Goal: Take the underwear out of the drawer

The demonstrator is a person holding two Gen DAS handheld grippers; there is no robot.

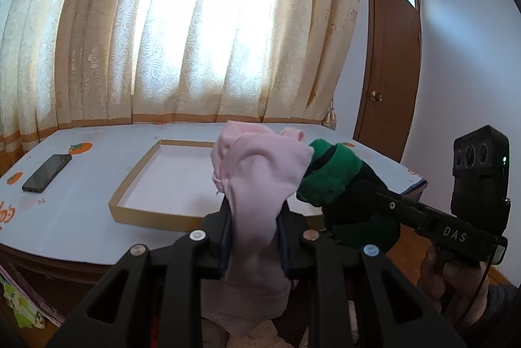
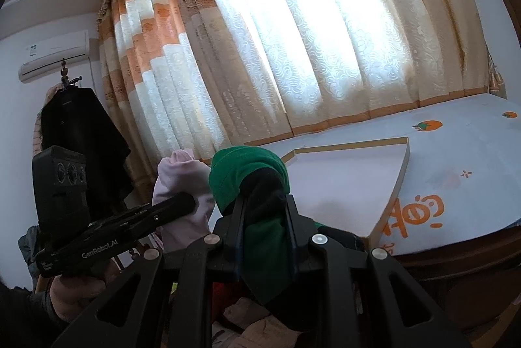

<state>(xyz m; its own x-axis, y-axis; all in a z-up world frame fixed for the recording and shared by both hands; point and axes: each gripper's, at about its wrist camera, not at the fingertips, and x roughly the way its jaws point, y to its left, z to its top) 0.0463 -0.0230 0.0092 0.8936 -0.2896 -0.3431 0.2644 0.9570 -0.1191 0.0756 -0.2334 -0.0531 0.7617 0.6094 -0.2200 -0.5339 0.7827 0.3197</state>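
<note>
We've got the left gripper (image 1: 254, 217), jaws clamped on pink underwear (image 1: 260, 172), and the right gripper (image 2: 265, 211), jaws pinched on green underwear (image 2: 247, 172); both garments held up side by side, just short of the shallow box (image 1: 143, 172) on the tabletop (image 1: 81, 217).

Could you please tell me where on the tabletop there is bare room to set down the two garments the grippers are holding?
The shallow cardboard tray is bare inside. The tabletop is also free between the tray and the phone, and along its near edge. It is crowded in front of the tray, where the left gripper with the pink underwear and the right gripper with the green underwear meet.
</note>
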